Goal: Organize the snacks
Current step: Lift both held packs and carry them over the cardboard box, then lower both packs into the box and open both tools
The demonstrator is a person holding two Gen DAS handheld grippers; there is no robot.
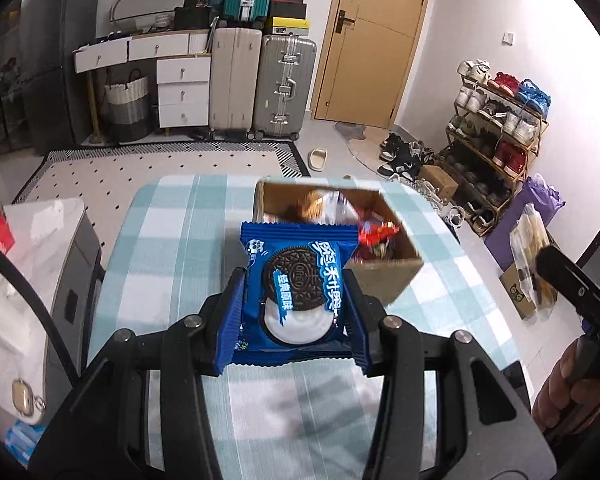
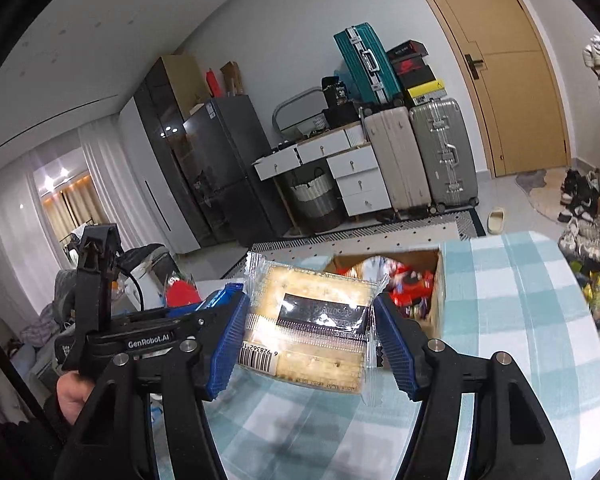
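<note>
Your left gripper (image 1: 296, 300) was clamped on a blue foil cookie packet (image 1: 298, 280), held above the teal-and-white checked tablecloth (image 1: 172, 248), just short of the open brown cardboard box (image 1: 384, 280) of mixed snacks. Your right gripper (image 2: 310, 332) was clenched on a clear plastic cracker packet (image 2: 312, 320), also near that box. Both packets looked light, crinkly and slippery, their contents likely brittle — the 2 pads sat on the side edges, probably the safest hold, with gentle pressure.
</note>
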